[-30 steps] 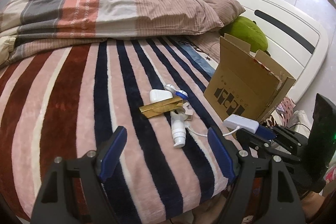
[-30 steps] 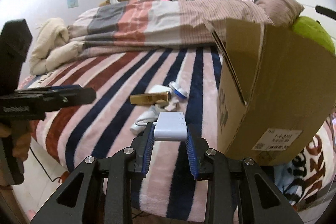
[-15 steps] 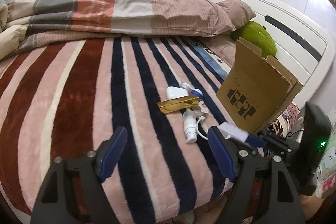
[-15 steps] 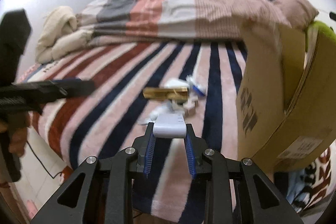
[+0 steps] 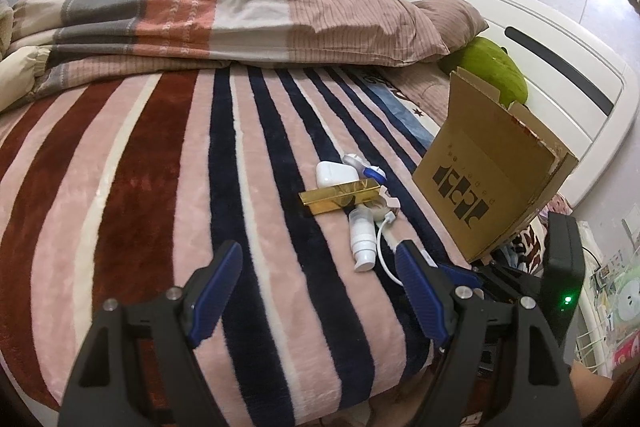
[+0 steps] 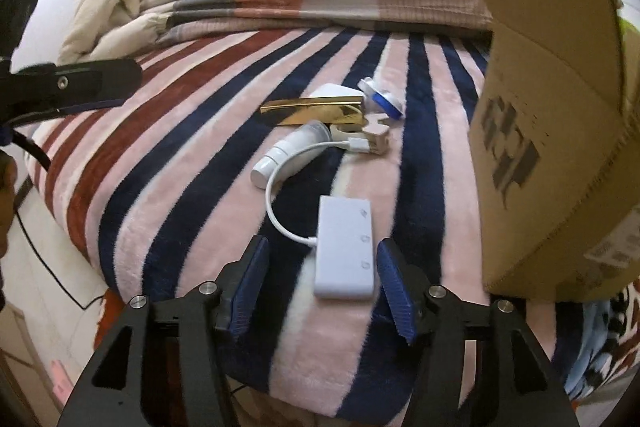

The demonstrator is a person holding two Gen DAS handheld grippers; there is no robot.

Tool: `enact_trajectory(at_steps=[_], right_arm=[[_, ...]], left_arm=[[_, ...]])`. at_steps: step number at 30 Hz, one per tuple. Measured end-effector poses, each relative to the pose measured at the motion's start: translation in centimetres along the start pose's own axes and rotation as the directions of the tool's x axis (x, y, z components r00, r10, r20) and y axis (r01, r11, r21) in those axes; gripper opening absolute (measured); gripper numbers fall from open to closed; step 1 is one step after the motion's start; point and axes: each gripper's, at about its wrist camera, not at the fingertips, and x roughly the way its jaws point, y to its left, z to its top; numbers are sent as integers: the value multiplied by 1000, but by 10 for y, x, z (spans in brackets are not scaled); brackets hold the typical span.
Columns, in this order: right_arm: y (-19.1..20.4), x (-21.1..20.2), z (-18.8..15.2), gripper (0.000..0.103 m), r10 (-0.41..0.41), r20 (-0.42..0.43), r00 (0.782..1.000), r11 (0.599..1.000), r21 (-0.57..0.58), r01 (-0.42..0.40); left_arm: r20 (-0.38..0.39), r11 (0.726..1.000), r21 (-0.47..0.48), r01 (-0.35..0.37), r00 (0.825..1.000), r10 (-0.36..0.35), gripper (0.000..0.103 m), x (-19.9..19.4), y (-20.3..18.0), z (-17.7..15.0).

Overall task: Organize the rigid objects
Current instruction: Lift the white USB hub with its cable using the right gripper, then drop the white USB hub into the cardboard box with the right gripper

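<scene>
A white USB hub [image 6: 346, 249] with a short white cable lies on the striped blanket between the fingers of my right gripper [image 6: 320, 287], which is open. Beyond it lie a white pump bottle [image 6: 290, 153] [image 5: 362, 233], a gold bar-shaped box [image 6: 316, 109] [image 5: 340, 197], a white earbud case [image 5: 334, 173], a blue-and-white cap [image 6: 384, 101] and a small pink clip [image 6: 378, 135]. A cardboard box [image 6: 552, 107] [image 5: 484, 179] stands open at the right. My left gripper [image 5: 320, 291] is open and empty above the blanket, short of the pile.
The bed's near edge runs just under both grippers. A folded striped quilt [image 5: 200, 7] and pillow fill the far side. A green plush [image 5: 492, 75] sits behind the box by the white headboard [image 5: 560, 75]. A cream blanket [image 6: 104, 15] lies at far left.
My right gripper opened and let go of the white USB hub, which now lies on the blanket. The left gripper drew back a little and stayed open.
</scene>
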Motion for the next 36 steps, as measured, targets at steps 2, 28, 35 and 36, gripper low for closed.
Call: enact_trajectory(at_steps=[2, 28, 35, 36], right_arm=[[1, 3, 1, 53, -5, 6, 1000, 1000, -7, 5], [47, -61, 73, 43, 193, 212, 958, 953, -274, -132], [33, -91, 108, 42, 208, 299, 931, 943, -316, -109], [28, -96, 111, 42, 210, 304, 929, 944, -312, -112]], left_arm=[[-1, 1000, 1, -3, 1000, 3, 76, -1, 0, 0], [104, 987, 20, 157, 982, -158, 37, -31, -20, 46], [165, 982, 82, 168, 970, -180, 13, -46, -51, 85], [169, 981, 92, 172, 968, -185, 13, -46, -57, 91]])
